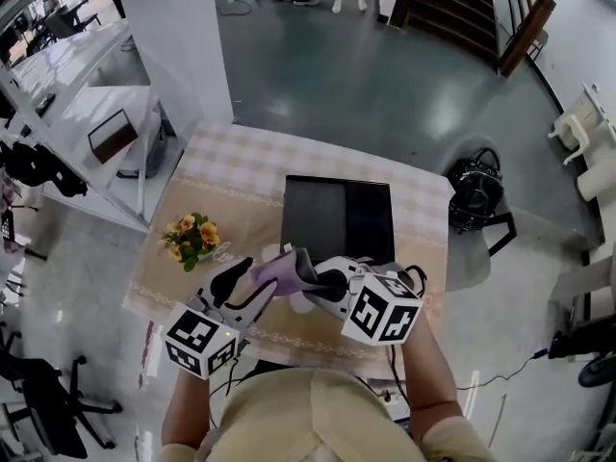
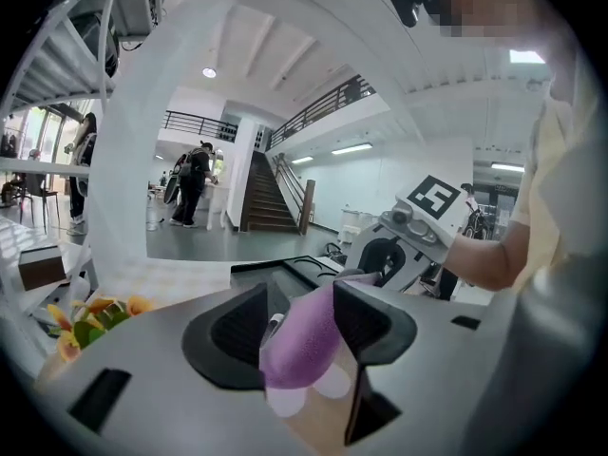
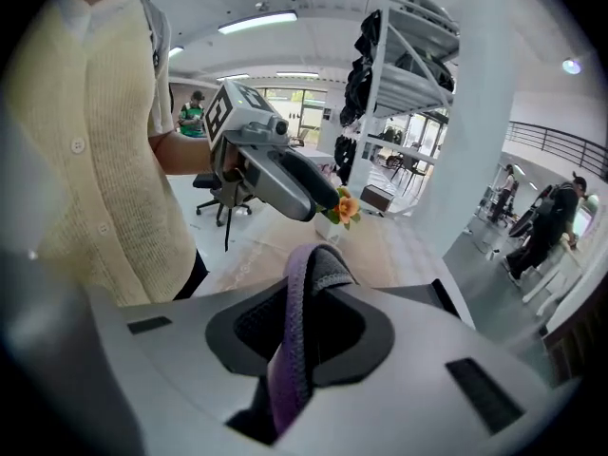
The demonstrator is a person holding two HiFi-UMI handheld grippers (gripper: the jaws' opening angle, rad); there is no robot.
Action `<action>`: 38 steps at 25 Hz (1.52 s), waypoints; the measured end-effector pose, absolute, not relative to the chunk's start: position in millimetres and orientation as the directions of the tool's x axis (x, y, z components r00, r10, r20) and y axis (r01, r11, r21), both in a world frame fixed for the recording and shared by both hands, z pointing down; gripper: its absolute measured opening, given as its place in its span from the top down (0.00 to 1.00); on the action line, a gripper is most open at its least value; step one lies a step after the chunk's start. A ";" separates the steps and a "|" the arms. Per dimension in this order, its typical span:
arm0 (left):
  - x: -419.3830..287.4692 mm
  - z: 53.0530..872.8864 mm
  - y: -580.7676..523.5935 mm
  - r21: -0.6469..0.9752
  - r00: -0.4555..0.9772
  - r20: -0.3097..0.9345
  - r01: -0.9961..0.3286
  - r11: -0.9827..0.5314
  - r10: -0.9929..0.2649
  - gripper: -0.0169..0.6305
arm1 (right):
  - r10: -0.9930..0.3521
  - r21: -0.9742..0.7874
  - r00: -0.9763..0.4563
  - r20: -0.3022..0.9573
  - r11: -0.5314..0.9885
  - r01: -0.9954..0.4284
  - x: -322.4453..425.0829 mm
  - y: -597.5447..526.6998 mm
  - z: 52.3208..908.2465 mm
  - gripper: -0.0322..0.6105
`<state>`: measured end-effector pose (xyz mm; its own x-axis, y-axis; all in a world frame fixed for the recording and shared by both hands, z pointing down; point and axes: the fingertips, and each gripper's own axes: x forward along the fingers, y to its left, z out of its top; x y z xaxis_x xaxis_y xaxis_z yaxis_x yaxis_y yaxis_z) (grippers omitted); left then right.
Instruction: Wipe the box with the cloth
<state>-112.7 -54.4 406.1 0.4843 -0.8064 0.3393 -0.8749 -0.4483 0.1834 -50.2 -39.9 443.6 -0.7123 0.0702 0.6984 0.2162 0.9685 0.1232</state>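
A flat black box (image 1: 338, 217) lies on the table (image 1: 241, 176), its lid seen low in the left gripper view as the box (image 2: 285, 272). A purple cloth (image 1: 279, 273) with a grey underside hangs between both grippers, in front of the box's near edge. My left gripper (image 1: 258, 275) is shut on one end of the cloth (image 2: 302, 342). My right gripper (image 1: 310, 279) is shut on the other end of the cloth (image 3: 296, 340), which stands up folded between its jaws. The two grippers face each other, close together above the table's near side.
A small pot of orange and yellow flowers (image 1: 192, 240) stands on the table left of the box. A black bag (image 1: 475, 192) rests on a chair at the table's right. White shelving (image 1: 77, 94) stands at the left. A staircase (image 1: 462, 8) rises beyond.
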 end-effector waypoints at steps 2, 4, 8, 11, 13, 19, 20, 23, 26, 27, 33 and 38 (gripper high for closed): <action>-105.5 399.3 -59.3 0.230 0.518 0.321 -0.855 -0.465 -0.793 0.62 | 0.025 0.130 -0.741 0.671 0.980 0.150 -41.5 -45.0 437.5 0.84; -100.1 392.9 -64.7 0.266 0.544 0.299 -0.836 -0.479 -0.784 0.62 | -0.020 0.127 -0.771 0.636 0.989 0.079 -32.2 -50.0 430.2 0.84; -95.7 389.9 -77.6 0.268 0.548 0.286 -0.833 -0.483 -0.786 0.65 | -0.120 0.121 -0.812 0.571 0.991 -0.061 -14.1 -59.8 417.7 0.84; -90.4 391.8 -85.2 0.265 0.550 0.292 -0.833 -0.487 -0.782 0.67 | -0.207 0.119 -0.820 0.533 0.978 -0.169 -4.0 -68.3 408.3 0.84; -86.3 392.4 -90.3 0.254 0.546 0.294 -0.836 -0.486 -0.785 0.67 | -0.270 0.110 -0.822 0.502 0.962 -0.249 1.9 -74.7 401.6 0.84; -74.5 391.3 -101.3 0.189 0.516 0.295 -0.857 -0.480 -0.804 0.68 | -0.443 0.038 -0.804 0.395 0.883 -0.468 18.2 -91.3 390.0 0.84; -74.5 389.8 -103.1 0.179 0.506 0.289 -0.862 -0.474 -0.812 0.68 | -0.472 0.028 -0.795 0.382 0.866 -0.500 21.6 -94.1 389.2 0.84; -75.8 387.8 -107.7 0.173 0.490 0.282 -0.872 -0.458 -0.825 0.72 | -0.547 0.025 -0.762 0.347 0.818 -0.575 31.7 -100.9 389.5 0.84; -77.0 389.6 -110.8 0.194 0.484 0.288 -0.875 -0.444 -0.826 0.73 | -0.604 0.002 -0.736 0.307 0.774 -0.634 37.1 -104.9 386.3 0.84; -78.7 389.6 -111.9 0.197 0.473 0.287 -0.880 -0.432 -0.833 0.73 | -0.616 -0.014 -0.731 0.293 0.762 -0.647 38.3 -106.1 385.2 0.84; -91.2 386.4 -115.2 0.150 0.381 0.276 -0.924 -0.352 -0.883 0.76 | -0.683 -0.071 -0.683 0.259 0.692 -0.719 46.8 -112.1 384.0 0.84; -92.6 389.5 -112.6 0.133 0.358 0.288 -0.933 -0.333 -0.888 0.77 | -0.708 -0.097 -0.661 0.249 0.661 -0.744 49.3 -113.8 384.8 0.84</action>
